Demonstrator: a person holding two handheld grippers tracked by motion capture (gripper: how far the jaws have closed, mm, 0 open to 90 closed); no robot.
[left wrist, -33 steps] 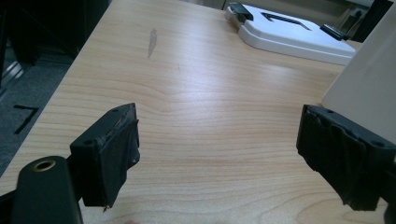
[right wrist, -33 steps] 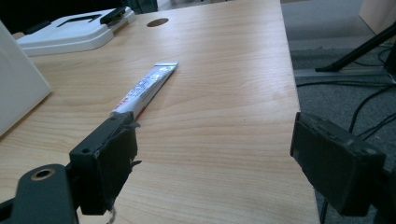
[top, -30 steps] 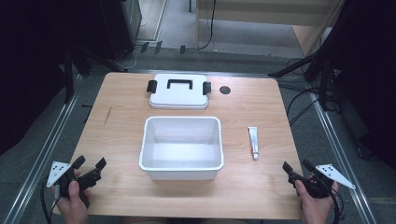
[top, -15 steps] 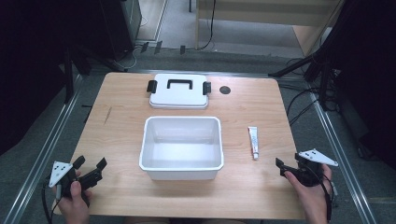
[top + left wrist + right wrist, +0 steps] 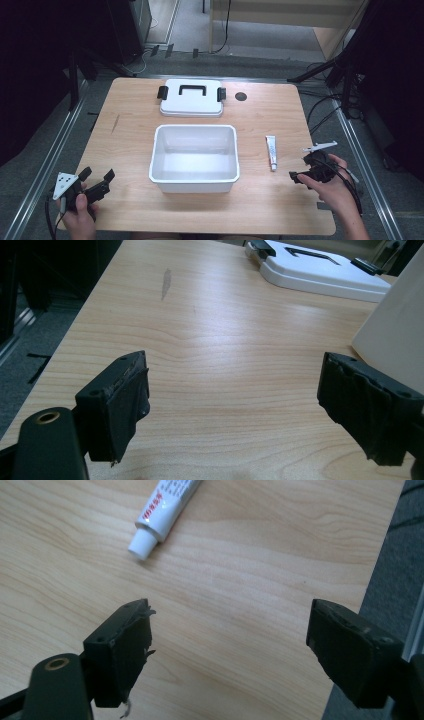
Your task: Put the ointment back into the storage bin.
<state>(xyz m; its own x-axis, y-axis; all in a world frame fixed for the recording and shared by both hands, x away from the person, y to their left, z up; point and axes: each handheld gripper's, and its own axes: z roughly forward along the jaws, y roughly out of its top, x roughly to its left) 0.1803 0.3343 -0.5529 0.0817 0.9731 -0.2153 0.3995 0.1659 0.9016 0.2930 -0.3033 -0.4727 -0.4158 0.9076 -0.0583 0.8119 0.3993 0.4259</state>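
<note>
A white open bin [image 5: 194, 157] sits mid-table, with its flat white lid [image 5: 191, 97] with black clasps lying behind it. A small white tube [image 5: 271, 152] lies to the right of the bin. My right gripper [image 5: 299, 167] hovers just right of the tube's near end. In the right gripper view its jaws [image 5: 230, 635] stand open over bare wood, and the tube's cap [image 5: 142, 545] is ahead of them. They have just been opening, with nothing between them. My left gripper [image 5: 97, 174] rests open at the table's front left, also empty [image 5: 235, 390].
The table's right edge [image 5: 370, 580] runs close beside the right gripper. The bin's wall [image 5: 395, 335] and the lid [image 5: 320, 270] show to the right in the left gripper view. A dark round hole [image 5: 241, 96] sits right of the lid.
My right gripper has risen and moved left and forward, from the front right corner toward the tube. The left gripper has stayed put.
</note>
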